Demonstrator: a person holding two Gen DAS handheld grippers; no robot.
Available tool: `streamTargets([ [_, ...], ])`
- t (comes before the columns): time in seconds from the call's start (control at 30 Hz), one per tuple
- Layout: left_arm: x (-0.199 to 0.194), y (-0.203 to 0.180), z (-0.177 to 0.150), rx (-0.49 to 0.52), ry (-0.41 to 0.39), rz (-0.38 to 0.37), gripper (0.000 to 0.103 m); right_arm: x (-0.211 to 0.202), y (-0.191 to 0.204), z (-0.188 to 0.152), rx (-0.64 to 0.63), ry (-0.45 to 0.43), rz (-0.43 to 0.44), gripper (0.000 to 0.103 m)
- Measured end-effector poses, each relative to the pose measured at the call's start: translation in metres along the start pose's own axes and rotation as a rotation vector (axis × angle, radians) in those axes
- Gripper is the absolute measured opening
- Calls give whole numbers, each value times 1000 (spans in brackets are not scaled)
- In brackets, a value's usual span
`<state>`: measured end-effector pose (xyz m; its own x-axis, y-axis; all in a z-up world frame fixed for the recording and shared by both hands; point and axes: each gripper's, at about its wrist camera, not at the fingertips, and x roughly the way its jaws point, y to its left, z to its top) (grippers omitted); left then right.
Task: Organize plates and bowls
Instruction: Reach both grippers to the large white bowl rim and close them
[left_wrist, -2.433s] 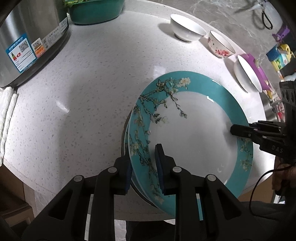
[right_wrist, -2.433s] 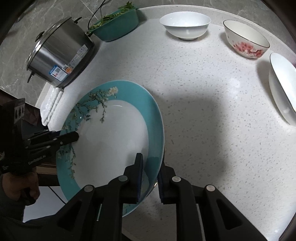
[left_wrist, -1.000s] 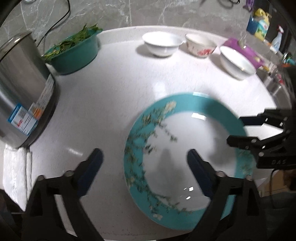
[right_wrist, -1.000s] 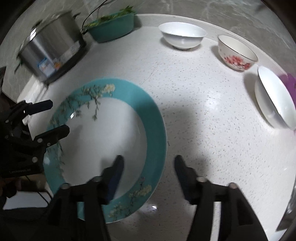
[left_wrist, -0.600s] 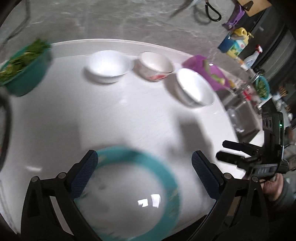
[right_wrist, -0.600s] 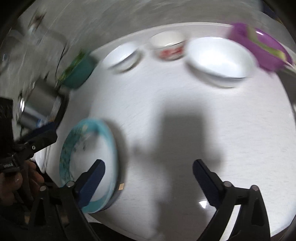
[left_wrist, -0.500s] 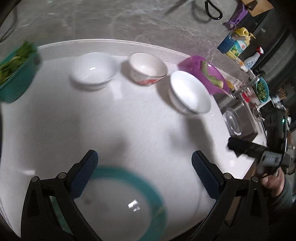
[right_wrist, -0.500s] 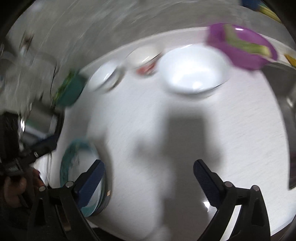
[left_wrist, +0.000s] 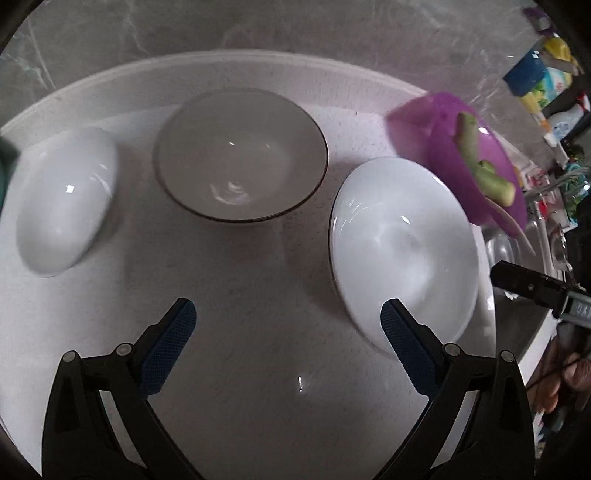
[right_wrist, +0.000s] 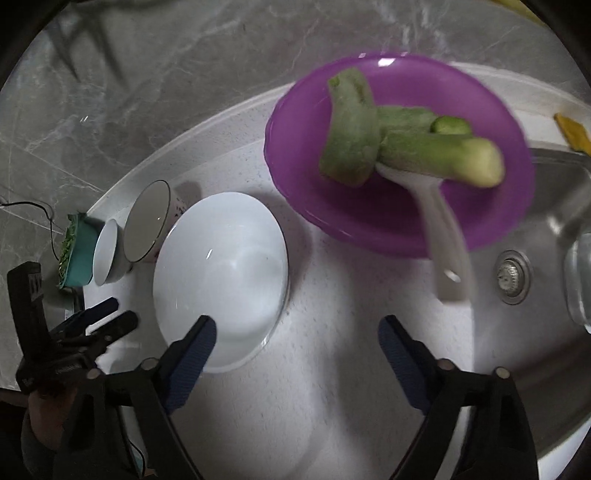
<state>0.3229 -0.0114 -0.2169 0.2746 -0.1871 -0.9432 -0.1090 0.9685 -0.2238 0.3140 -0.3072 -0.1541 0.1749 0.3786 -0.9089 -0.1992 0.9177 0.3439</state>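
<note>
Now the white bench (left_wrist: 258, 369) carries three bowls in a row: large white bowl (left_wrist: 402, 251) right, rimmed bowl (left_wrist: 240, 155) far centre, small white bowl (left_wrist: 62, 199) left. Left tool (left_wrist: 284, 339) wide, empty; right tool (right_wrist: 295, 347) closing, nothing between.

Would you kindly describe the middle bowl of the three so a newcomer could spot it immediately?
Start at the white speckled counter below the grey marble wall. Three bowls stand in a row along its back edge, left of the purple bowl of vegetables. The middle bowl has a thin dark rim line and a floral outside; the plain white bowl and the big white bowl do not.
</note>
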Motion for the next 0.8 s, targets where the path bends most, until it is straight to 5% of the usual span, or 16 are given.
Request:
streamTargets([
  [0.2,23,-14,10,27,5,14,98,28,5,1,-16,36,-5,79],
  [0.33,32,-15,6,40,14,14,64,40,11,11,-42,51,-18,64],
  [0.57,47,-18,12,47,31,2,42,55,18,22,-64,68,-37,60],
  [0.63,52,-19,12,49,41,-1,29,58,19,22,-76,81,-41,39],
  [0.73,57,-21,11,56,44,-5,27,64,22,21,-89,94,-48,20],
  [0.8,58,-26,11,68,43,-6,21,64,19,19,-92,100,-56,17],
])
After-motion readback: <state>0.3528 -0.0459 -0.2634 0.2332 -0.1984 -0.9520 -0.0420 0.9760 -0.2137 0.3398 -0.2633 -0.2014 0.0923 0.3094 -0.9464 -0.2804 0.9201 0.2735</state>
